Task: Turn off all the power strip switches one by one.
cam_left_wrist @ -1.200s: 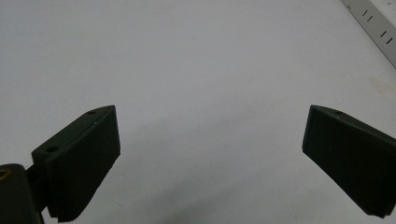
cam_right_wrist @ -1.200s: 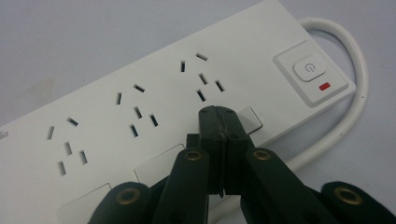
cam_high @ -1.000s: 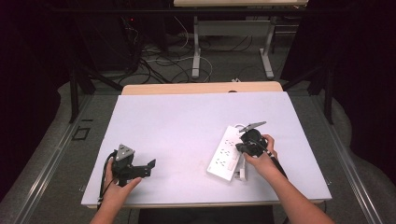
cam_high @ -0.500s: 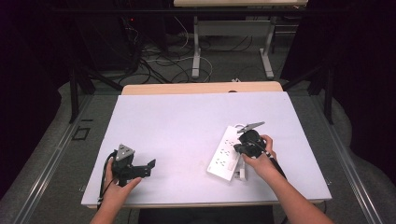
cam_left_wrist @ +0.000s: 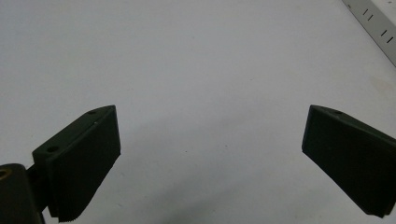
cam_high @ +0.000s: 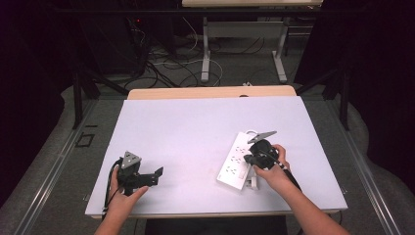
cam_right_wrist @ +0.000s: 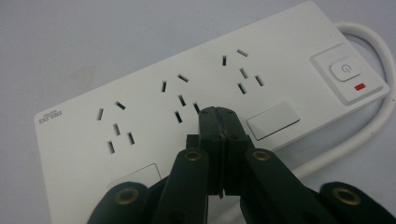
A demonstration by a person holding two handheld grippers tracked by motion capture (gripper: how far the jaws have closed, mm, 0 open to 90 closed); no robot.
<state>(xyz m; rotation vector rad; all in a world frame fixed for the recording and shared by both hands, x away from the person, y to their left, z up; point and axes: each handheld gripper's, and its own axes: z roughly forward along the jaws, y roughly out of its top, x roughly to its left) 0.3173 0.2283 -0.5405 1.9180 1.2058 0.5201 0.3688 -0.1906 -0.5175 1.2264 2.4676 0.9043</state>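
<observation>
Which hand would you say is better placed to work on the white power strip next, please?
The right. The right gripper, jaws shut with nothing between them, is poised over the power strip near its middle sockets. The left gripper, jaws open, sits far across the table from it.

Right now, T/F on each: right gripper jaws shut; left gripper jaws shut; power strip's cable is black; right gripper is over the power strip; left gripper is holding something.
1. Right gripper jaws are shut: true, the two jaws meet with nothing between them.
2. Left gripper jaws are shut: false, they stand wide apart.
3. The white power strip has a black cable: false, its cable is white.
4. The right gripper is over the power strip: true, its tips sit above the middle socket.
5. The left gripper holds something: false, bare table lies between its jaws.
</observation>
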